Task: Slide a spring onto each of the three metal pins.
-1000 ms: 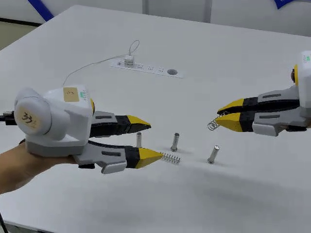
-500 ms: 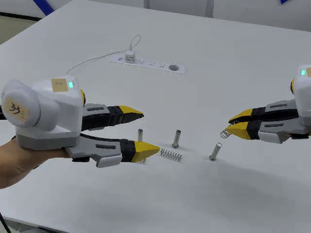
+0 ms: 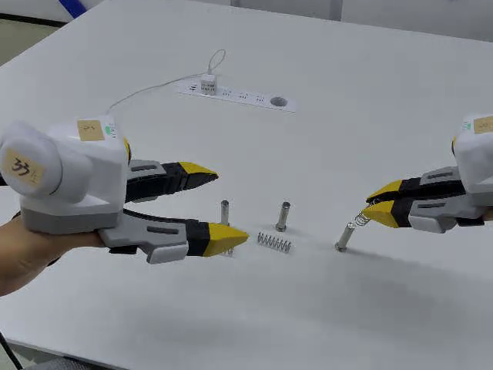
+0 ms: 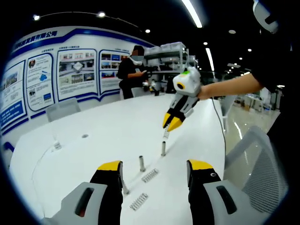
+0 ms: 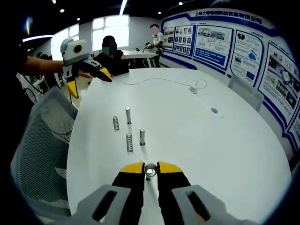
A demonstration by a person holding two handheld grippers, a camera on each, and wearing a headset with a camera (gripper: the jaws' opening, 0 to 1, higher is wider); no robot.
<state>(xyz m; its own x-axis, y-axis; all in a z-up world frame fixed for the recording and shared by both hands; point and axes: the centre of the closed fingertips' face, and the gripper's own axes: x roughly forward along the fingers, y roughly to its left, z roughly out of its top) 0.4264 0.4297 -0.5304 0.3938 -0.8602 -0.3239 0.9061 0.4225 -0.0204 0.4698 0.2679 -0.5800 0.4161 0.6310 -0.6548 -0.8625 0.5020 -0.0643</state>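
Fingers (image 3: 225, 236) of the left gripper (image 3: 231, 206), black with yellow tips, stand wide apart and hold nothing. It hovers low over the near side of the white tabletop (image 3: 231, 324), much as it did a second ago.

Across from it, the right gripper (image 3: 368, 206) has its yellow tips pinched together on one end of a small coiled steel spring (image 3: 360, 220), which hangs down and out from them. That is where the change lies. A second ago this spring was clearly above the right-hand short silver metal pin (image 3: 343, 236). Now its free end has come down to the pin's top, touching it or just short of it; I cannot tell which. In the right gripper view the spring shows end-on between the closed tips. By my reading, the first threading is about to begin and none of the three is done.

Just beyond stand the middle pin (image 3: 283, 216) and the left pin (image 3: 224, 210), both upright and bare. A second loose spring (image 3: 273, 243) lies flat just in front of the middle pin, and a third spring (image 4: 138, 201) lies near the left pin's foot. Farther off lies a white power strip (image 3: 235, 95) with its thin cable.
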